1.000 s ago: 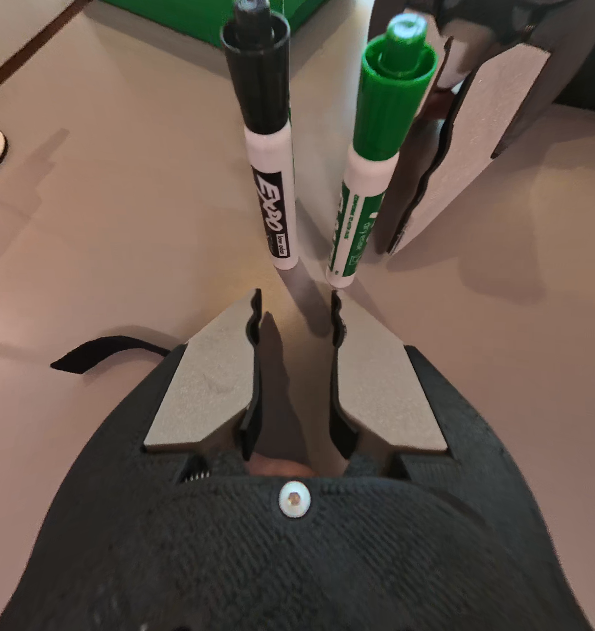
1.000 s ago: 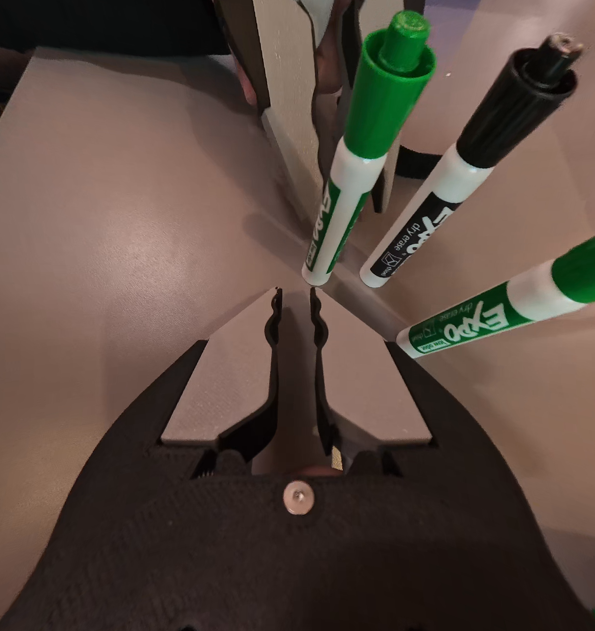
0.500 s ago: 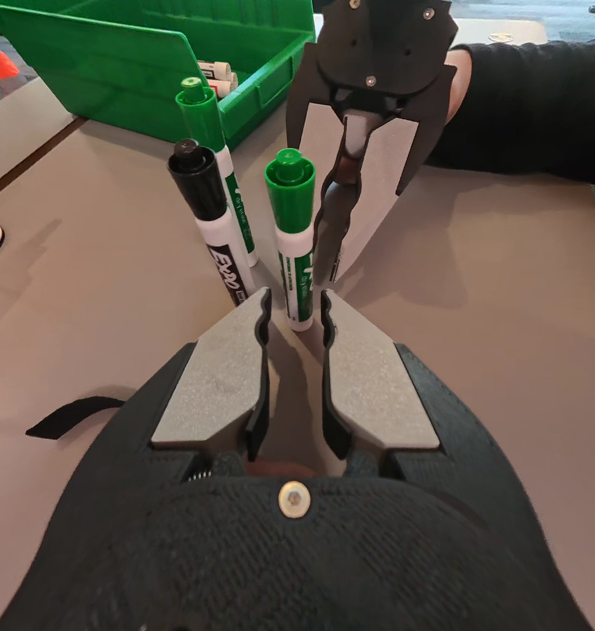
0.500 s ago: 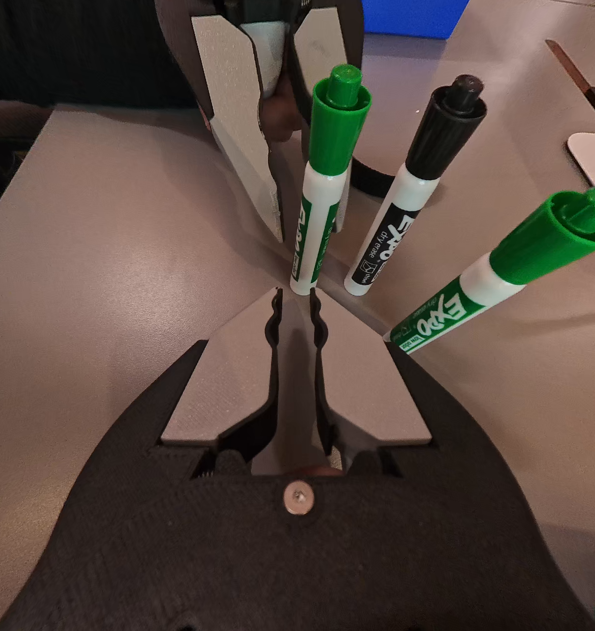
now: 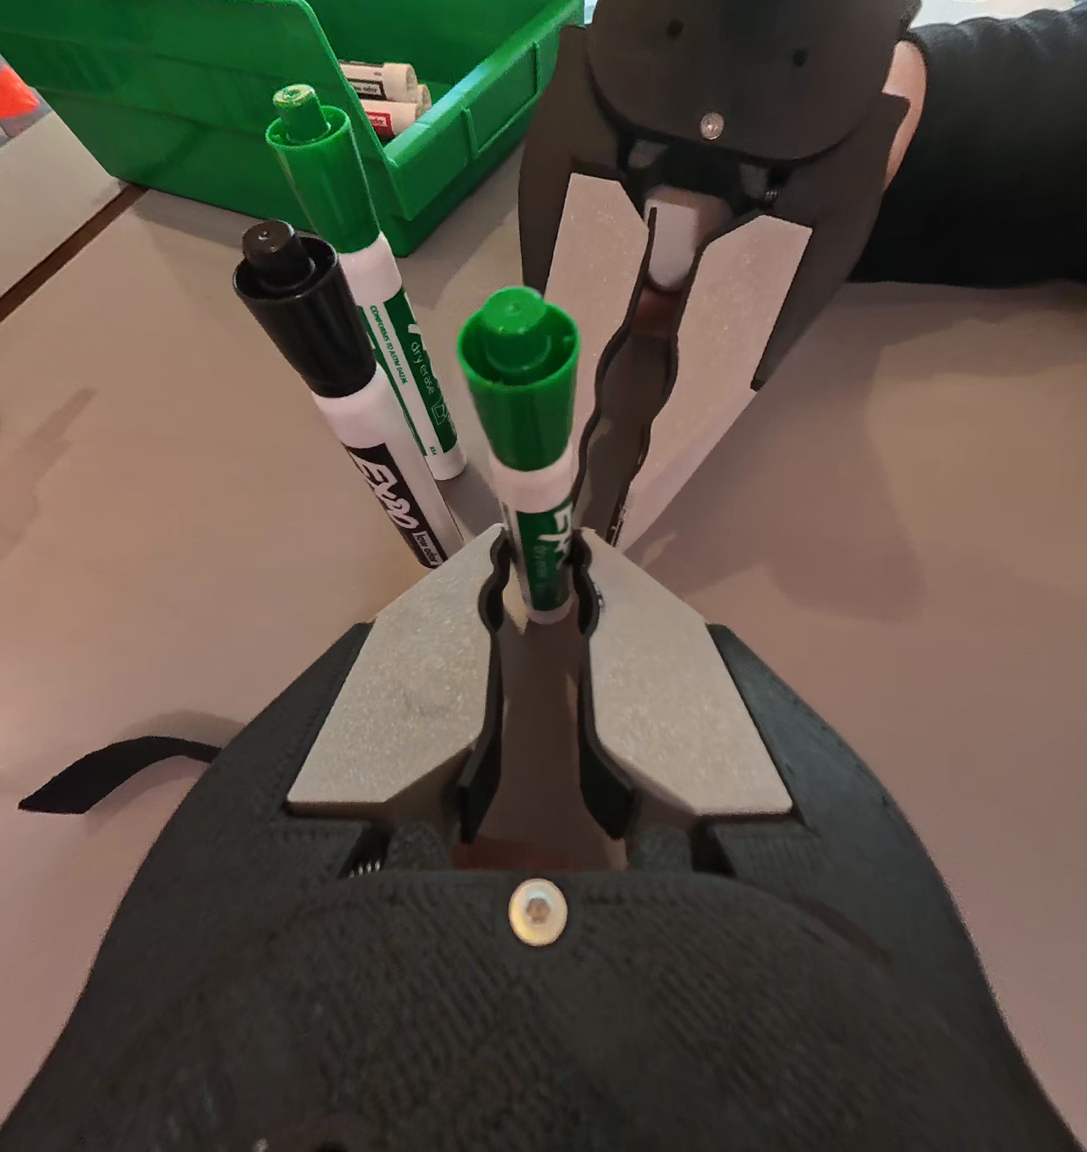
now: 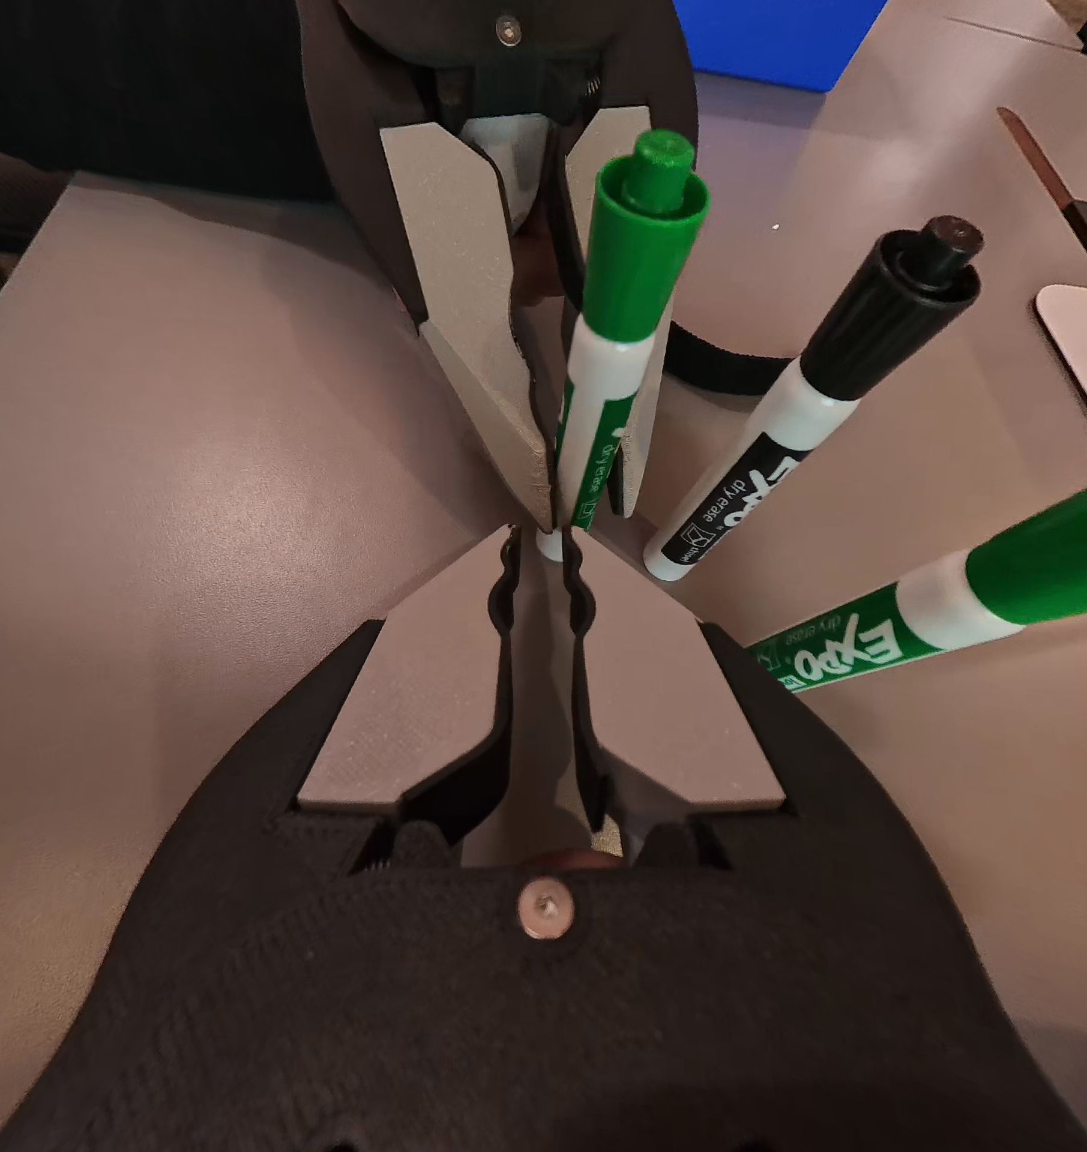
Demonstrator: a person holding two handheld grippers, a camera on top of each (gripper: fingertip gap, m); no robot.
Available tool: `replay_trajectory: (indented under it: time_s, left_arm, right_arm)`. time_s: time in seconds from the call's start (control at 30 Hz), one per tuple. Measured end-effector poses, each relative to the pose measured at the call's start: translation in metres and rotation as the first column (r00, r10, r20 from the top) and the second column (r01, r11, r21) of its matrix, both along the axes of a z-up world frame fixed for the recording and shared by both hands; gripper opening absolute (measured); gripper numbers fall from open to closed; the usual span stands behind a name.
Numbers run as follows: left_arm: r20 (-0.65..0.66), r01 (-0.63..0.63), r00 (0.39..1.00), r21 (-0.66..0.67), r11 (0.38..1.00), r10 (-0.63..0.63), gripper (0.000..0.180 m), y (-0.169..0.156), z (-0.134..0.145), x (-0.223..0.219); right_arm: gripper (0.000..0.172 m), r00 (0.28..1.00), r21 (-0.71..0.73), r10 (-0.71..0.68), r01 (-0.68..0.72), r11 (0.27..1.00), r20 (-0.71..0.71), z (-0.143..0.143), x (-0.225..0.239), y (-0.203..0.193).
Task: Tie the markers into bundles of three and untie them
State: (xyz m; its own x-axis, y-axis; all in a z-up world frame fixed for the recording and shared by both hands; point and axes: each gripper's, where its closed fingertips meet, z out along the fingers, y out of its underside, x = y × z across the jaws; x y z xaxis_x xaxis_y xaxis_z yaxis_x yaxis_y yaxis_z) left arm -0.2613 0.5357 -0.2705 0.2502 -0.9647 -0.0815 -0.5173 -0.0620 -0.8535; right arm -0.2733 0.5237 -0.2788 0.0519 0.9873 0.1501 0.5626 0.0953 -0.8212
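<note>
Left tongs [image 5: 541, 548] clamped on upright green marker [image 5: 519, 399]; right tongs [image 6: 541, 542] slightly apart, bare, just opposite it.

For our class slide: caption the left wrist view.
Left tongs close around an upright green-capped marker; black-capped marker and green plastic bin behind.

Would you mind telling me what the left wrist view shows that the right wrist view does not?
Only the left wrist view shows the green bin with markers inside. Only the right wrist view shows a blue object at the table's far edge. Both show three standing markers, the nearest green marker between the left gripper fingers, the black marker, the second green marker, the right gripper and the black strap.
</note>
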Motion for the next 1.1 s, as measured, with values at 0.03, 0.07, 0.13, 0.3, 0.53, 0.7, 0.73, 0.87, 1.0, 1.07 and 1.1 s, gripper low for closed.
replay_trajectory:
  time_s: [0.03,0.07,0.13,0.3,0.53,0.7,0.73,0.87,1.0,1.07,1.1]
  left_arm:
    - [-0.001,-0.008,1.0,-0.001,1.0,0.008,0.017,0.001,0.0,0.0]
    - [-0.001,-0.019,1.0,0.001,1.0,0.019,0.016,0.003,0.0,0.001]
    - [-0.003,-0.034,0.999,0.008,0.999,0.034,0.016,0.005,0.0,0.002]
    - [-0.001,-0.047,0.999,0.001,0.999,0.047,0.016,0.006,0.0,0.004]
    - [-0.025,-0.07,0.997,0.014,0.997,0.07,0.024,0.009,-0.003,0.005]
    - [-0.079,-0.064,0.995,0.021,0.998,0.066,0.025,0.01,-0.01,-0.008]
    - [-0.092,-0.063,0.994,0.021,0.998,0.065,0.026,0.011,-0.011,-0.011]
    - [-0.135,-0.058,0.989,0.049,0.997,0.064,0.021,0.012,-0.008,-0.025]
    - [-0.125,-0.07,0.99,0.026,0.997,0.073,0.013,0.014,-0.009,-0.027]
    - [-0.156,-0.062,0.986,0.026,0.998,0.065,0.011,0.013,-0.017,-0.025]
    - [-0.17,-0.056,0.983,0.034,0.998,0.061,0.011,0.012,-0.02,-0.024]
  right_arm:
    - [0.01,1.0,-0.005,-0.001,0.001,1.0,-0.006,0.001,0.0,0.0]
    - [0.01,1.0,-0.01,-0.004,0.004,1.0,-0.013,0.002,0.001,0.001]
    - [0.01,1.0,-0.016,-0.014,0.014,1.0,-0.019,0.003,0.003,0.003]
    - [0.01,0.999,-0.031,-0.032,0.031,0.999,-0.031,0.005,0.006,0.007]
    - [0.01,0.999,-0.001,-0.038,0.038,0.999,0.006,-0.001,0.005,0.008]
    - [0.01,0.997,0.006,-0.046,0.047,0.999,-0.055,0.014,0.006,0.009]
    - [0.01,0.995,0.008,-0.052,0.053,0.999,-0.079,0.02,0.006,0.01]
    - [0.009,0.989,0.036,-0.06,0.065,0.997,-0.132,0.034,0.003,0.009]
    - [0.009,0.996,0.047,-0.069,0.072,0.996,-0.056,0.018,0.001,0.01]
    - [0.009,0.996,0.048,-0.082,0.083,0.995,-0.014,0.009,0.001,0.012]
    - [0.008,0.997,0.047,-0.078,0.079,0.996,-0.009,0.007,0.0,0.011]
